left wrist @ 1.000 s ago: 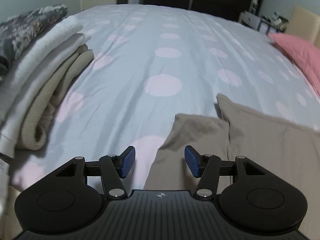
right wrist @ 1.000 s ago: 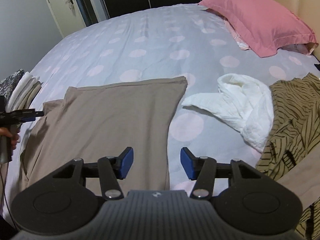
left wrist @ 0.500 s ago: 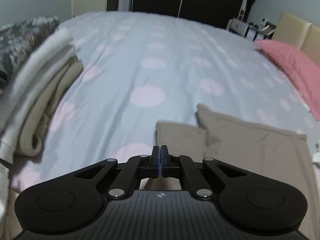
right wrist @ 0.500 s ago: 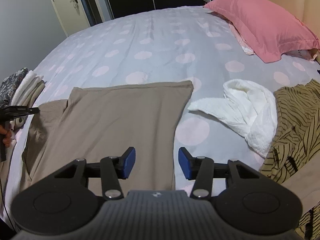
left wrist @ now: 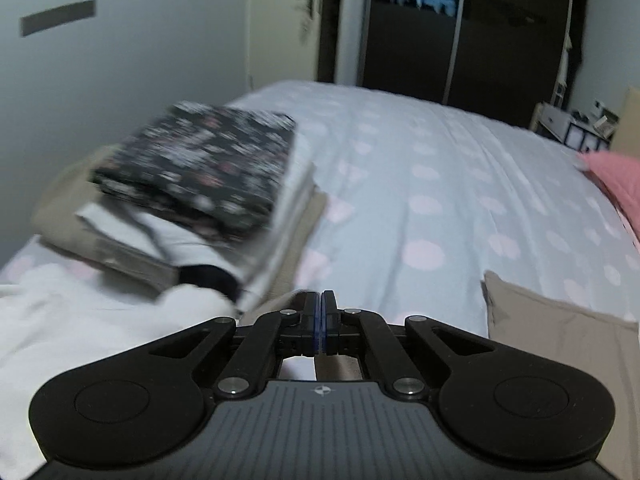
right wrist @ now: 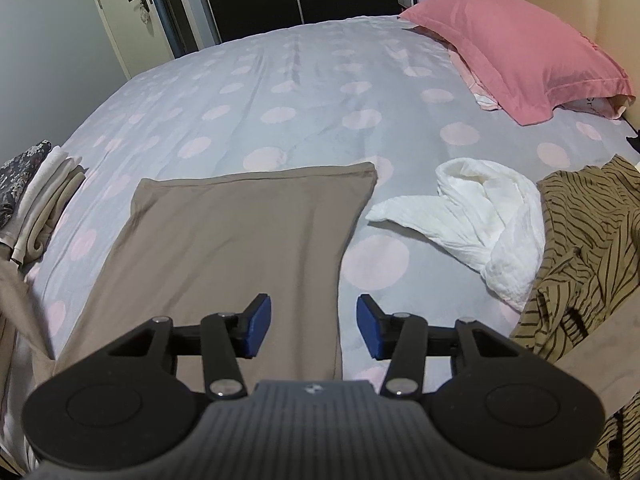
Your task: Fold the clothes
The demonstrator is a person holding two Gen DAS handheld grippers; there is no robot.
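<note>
A tan garment (right wrist: 240,240) lies flat on the dotted bed cover (right wrist: 320,120); its far corner shows in the left wrist view (left wrist: 560,340). My left gripper (left wrist: 322,300) is shut, with a strip of tan cloth hanging under its jaws. In the right wrist view the garment's left sleeve (right wrist: 20,300) is lifted off the bed at the frame's edge. My right gripper (right wrist: 314,320) hovers open above the garment's near right edge, nothing between its fingers.
A stack of folded clothes (left wrist: 192,168) topped by a dark floral piece sits at the bed's left edge (right wrist: 36,200). A crumpled white cloth (right wrist: 480,216) and a striped brown garment (right wrist: 588,240) lie right. A pink pillow (right wrist: 520,48) is at the far right.
My left gripper shut on the tan sleeve, then rose and swung left toward the folded stack. The sleeve left the bed. The right gripper barely moved.
</note>
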